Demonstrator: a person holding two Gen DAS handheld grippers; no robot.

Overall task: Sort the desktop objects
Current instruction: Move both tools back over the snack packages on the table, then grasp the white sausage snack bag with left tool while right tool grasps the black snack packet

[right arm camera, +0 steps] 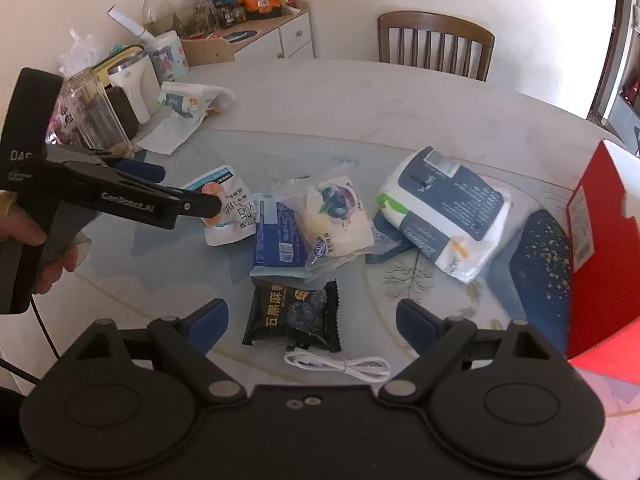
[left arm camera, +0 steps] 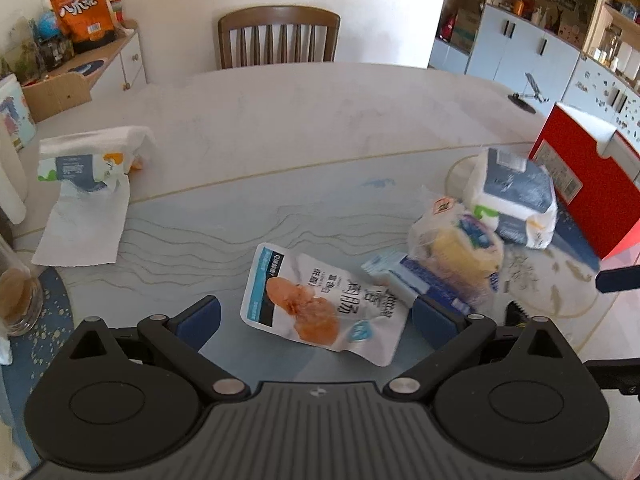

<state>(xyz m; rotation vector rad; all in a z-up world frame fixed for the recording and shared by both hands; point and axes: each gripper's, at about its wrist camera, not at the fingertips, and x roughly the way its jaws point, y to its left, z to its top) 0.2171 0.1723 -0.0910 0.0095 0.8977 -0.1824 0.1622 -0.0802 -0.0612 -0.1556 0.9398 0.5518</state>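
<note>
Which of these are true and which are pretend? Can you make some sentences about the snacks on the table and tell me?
1. Both grippers are open. True: the left gripper and right gripper hold nothing.
2. The black snack pack lies in front of the right gripper. True.
3. The white cable is inside the red box. False: it lies on the table.
4. The wooden chair is lying tipped over. False: it stands upright.
</note>
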